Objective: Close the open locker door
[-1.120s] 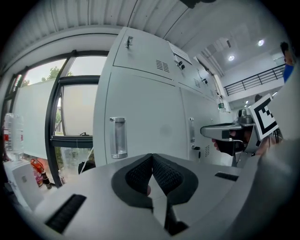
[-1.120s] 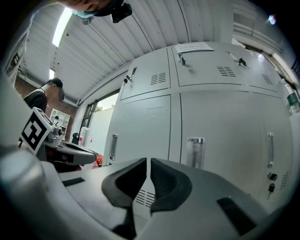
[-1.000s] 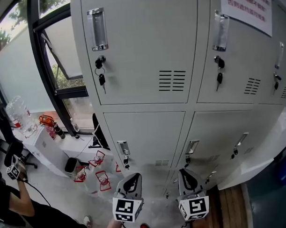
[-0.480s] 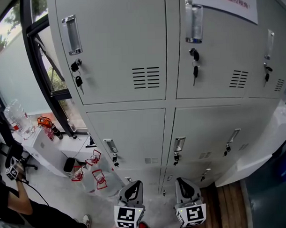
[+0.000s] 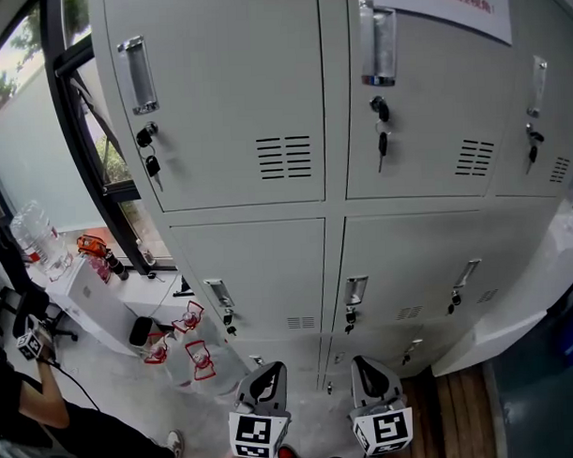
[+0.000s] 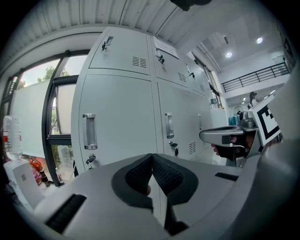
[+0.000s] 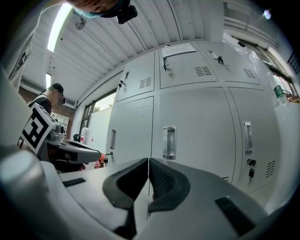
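A bank of grey metal lockers [image 5: 263,102] fills the head view, and every door I see lies flush and closed. The upper doors carry chrome handles [image 5: 137,74] with keys [image 5: 152,165] hanging in the locks; the lower doors [image 5: 260,271] have smaller handles. My left gripper [image 5: 264,374] and right gripper [image 5: 365,368] are held low in front of the bottom row, apart from the doors. Both are shut with nothing between the pads [image 6: 140,173] [image 7: 161,176]. In the left gripper view the left gripper [image 6: 152,157] points at a lower door; the right gripper [image 7: 148,161] does likewise in its own view.
A dark window frame [image 5: 72,137] stands left of the lockers. Below it are large water bottles [image 5: 38,237], a white box [image 5: 92,296] and red items [image 5: 192,339] on the floor. A person [image 5: 30,411] crouches at lower left. A paper notice [image 5: 443,7] hangs top right.
The lockers have slid left in the head view as the view turned right. Both grippers stay shut, slightly lower in the frame.
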Demonstrator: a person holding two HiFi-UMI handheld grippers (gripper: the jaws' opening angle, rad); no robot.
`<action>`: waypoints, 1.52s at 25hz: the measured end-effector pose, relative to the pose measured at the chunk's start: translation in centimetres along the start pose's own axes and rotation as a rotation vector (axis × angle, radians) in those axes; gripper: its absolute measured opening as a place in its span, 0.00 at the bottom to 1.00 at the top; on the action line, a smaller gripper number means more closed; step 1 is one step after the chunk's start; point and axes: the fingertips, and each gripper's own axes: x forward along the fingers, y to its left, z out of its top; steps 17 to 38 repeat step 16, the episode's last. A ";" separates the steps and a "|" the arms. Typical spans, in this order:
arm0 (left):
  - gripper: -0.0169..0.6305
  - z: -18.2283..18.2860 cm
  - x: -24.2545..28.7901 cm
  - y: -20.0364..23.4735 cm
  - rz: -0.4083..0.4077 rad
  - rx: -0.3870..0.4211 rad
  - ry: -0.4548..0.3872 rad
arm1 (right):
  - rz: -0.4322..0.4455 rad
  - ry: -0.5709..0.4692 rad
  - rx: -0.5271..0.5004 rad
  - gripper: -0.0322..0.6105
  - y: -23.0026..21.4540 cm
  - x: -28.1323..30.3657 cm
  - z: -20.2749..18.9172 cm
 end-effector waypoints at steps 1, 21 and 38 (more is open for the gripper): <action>0.06 0.0 0.0 0.0 0.001 0.001 0.000 | 0.001 0.000 0.001 0.08 0.0 0.0 0.0; 0.06 0.2 -0.2 0.0 0.000 0.005 -0.005 | 0.013 -0.003 0.002 0.08 0.6 0.3 -0.1; 0.06 0.2 -0.2 0.0 0.000 0.005 -0.005 | 0.013 -0.003 0.002 0.08 0.6 0.3 -0.1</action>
